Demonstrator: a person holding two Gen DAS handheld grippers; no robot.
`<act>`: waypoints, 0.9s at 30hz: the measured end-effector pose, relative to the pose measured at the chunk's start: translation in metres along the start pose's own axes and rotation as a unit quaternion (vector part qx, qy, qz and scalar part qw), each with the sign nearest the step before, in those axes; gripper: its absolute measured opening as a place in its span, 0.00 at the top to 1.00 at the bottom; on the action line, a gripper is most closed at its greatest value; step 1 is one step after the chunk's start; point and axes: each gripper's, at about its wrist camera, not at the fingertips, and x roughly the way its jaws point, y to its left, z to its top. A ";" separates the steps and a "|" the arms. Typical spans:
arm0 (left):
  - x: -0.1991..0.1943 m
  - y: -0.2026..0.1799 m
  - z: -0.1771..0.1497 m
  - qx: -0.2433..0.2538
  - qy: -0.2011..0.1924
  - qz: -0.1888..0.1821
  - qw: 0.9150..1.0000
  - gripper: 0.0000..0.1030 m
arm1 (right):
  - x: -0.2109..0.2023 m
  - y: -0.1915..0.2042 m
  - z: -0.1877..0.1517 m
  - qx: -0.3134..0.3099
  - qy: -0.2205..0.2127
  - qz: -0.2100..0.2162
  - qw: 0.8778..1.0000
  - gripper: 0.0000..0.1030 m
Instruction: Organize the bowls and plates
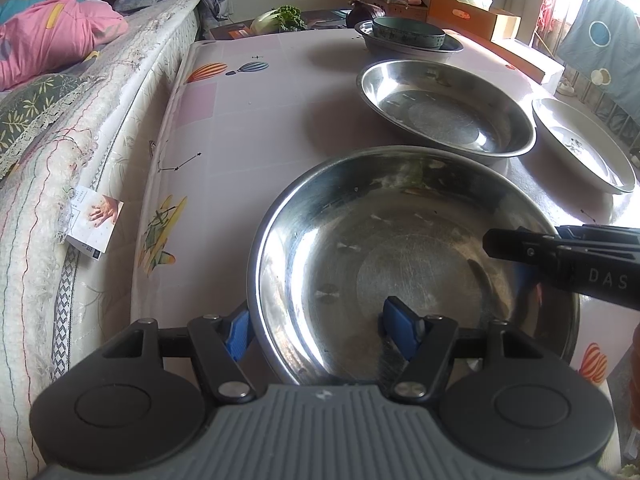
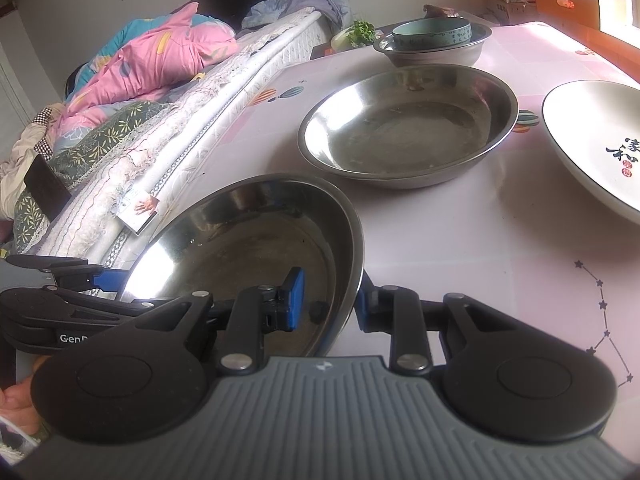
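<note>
A: What step is in hand here?

B: Picking up the near steel plate (image 1: 412, 264). The left hand-held gripper (image 1: 320, 328) straddles its near rim, one blue pad outside the wall and one inside the dish. The right hand-held gripper (image 2: 326, 300) does the same on the opposite side, one pad inside and the other just outside the rim.

A: Are they clamped on it?

B: Both sit at a middling width with the rim between the pads, but I cannot tell whether the pads actually press the metal. From the right wrist the plate looks tilted, so it may be partly lifted; that is a judgement.

A: Where does everything else stand?

B: On the pink counter (image 1: 240, 128), a second steel plate (image 1: 444, 108) lies just beyond the near one. A white printed plate (image 2: 600, 140) sits to its right. At the far end a teal bowl (image 2: 432, 34) rests inside a steel bowl (image 2: 436, 50).

A: And the next move?

B: Probably carrying the near plate forward and nesting it in the second steel plate. That calls for a firm, level two-sided hold, since thin slick rims can slip.
</note>
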 end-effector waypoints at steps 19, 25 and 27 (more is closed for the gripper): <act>-0.002 -0.001 0.000 0.002 -0.004 0.002 1.000 0.34 | 0.000 0.000 0.000 0.000 0.000 0.000 1.000 0.75; -0.002 -0.001 0.000 0.002 -0.005 0.003 1.000 0.34 | -0.001 0.000 0.000 0.000 -0.001 0.000 1.000 0.75; -0.002 -0.001 0.000 0.002 -0.006 0.003 1.000 0.34 | -0.001 0.000 0.000 0.000 -0.001 0.000 1.000 0.75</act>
